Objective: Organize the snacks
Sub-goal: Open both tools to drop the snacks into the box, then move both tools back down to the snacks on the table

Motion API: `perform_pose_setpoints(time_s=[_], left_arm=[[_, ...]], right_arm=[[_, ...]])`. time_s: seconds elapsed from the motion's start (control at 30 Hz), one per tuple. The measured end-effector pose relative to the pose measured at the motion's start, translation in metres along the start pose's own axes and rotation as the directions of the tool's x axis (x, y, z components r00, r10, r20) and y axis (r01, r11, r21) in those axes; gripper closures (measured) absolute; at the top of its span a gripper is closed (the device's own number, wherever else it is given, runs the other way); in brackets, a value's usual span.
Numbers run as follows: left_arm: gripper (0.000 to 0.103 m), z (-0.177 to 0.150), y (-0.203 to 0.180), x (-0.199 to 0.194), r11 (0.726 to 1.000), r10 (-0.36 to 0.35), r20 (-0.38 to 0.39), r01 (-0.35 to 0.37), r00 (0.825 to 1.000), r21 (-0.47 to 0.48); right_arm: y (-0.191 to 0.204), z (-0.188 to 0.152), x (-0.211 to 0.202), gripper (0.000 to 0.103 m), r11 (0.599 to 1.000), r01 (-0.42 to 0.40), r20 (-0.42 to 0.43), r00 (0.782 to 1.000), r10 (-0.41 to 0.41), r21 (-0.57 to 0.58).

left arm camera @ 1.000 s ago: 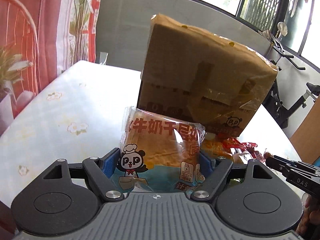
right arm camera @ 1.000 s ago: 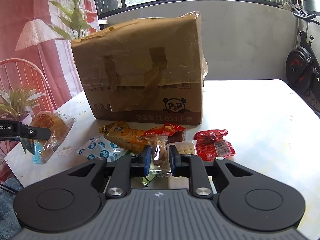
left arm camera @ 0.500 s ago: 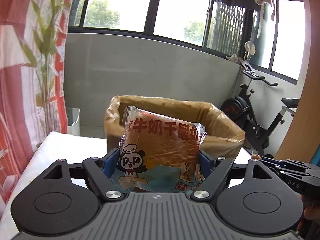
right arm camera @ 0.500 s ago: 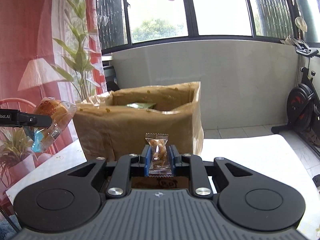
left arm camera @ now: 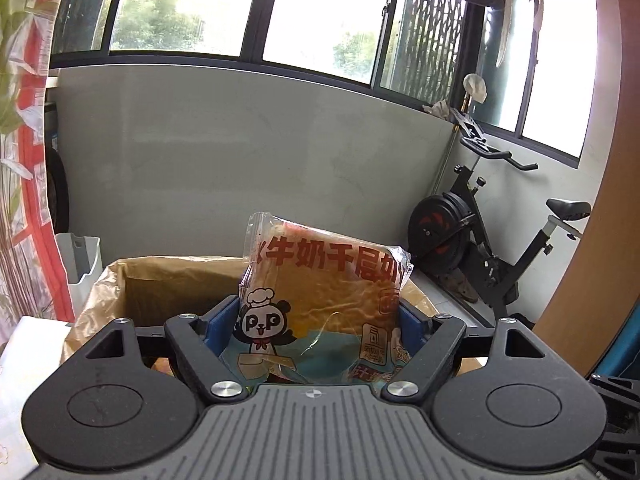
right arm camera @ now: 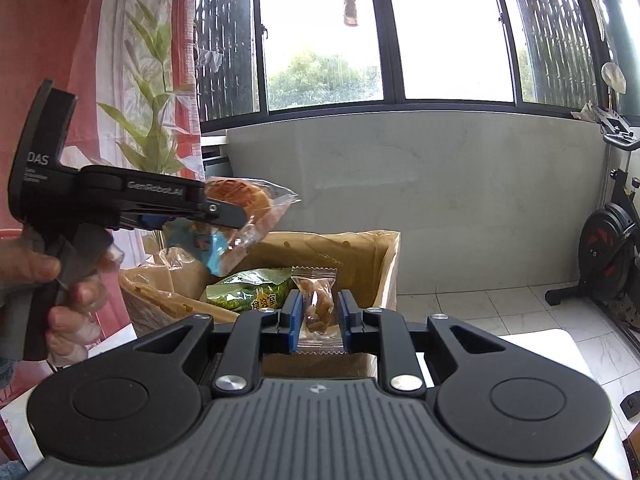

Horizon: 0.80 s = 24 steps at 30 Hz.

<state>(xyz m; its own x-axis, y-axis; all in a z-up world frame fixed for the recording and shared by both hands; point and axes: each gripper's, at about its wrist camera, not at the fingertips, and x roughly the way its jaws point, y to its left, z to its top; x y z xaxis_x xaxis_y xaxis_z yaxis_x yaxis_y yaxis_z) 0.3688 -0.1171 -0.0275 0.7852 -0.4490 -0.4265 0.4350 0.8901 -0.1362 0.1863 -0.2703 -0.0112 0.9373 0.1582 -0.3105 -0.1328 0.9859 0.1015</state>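
Snacks are both up over the cardboard box (right arm camera: 384, 264) right now. Only the right wrist view shows inside the box: a green packet (right arm camera: 248, 292) lying there, plus a hand (right arm camera: 60, 280) on the left gripper (right arm camera: 240, 216) from the side. The left view shows that gripper (left arm camera: 320, 316) clamped on the panda bread pack (left arm camera: 320, 280) above the box's near rim (left arm camera: 160, 264). The right gripper (right arm camera: 318, 312) pinches a small clear candy wrapper (right arm camera: 316, 304) over the box's front edge, with clear air above the opening.
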Motion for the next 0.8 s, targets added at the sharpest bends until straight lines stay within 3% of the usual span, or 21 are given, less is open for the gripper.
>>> perform_pose_setpoints(time_s=[0.2, 0.4, 0.67, 0.8], left_arm=[[0.011, -0.015, 0.006, 0.035, 0.999, -0.049, -0.08, 0.049, 0.996, -0.011], [0.011, -0.019, 0.02, 0.012, 0.999, -0.011, -0.031, 0.01, 0.999, -0.036], [0.011, -0.01, 0.035, -0.024, 0.998, 0.056, 0.002, -0.056, 0.998, 0.033], [0.011, -0.012, 0.047, -0.041, 0.997, 0.073, 0.002, -0.073, 0.997, 0.032]], right_arm=[[-0.008, 0.002, 0.011, 0.082, 0.999, -0.005, -0.016, 1.0, 0.006, 0.035], [-0.006, 0.005, 0.021, 0.082, 1.0, -0.014, -0.032, 0.999, 0.015, 0.02], [-0.005, 0.018, 0.067, 0.082, 0.995, -0.05, -0.098, 0.993, 0.059, 0.087], [-0.002, 0.021, 0.08, 0.073, 0.995, -0.029, -0.126, 0.991, 0.041, 0.097]])
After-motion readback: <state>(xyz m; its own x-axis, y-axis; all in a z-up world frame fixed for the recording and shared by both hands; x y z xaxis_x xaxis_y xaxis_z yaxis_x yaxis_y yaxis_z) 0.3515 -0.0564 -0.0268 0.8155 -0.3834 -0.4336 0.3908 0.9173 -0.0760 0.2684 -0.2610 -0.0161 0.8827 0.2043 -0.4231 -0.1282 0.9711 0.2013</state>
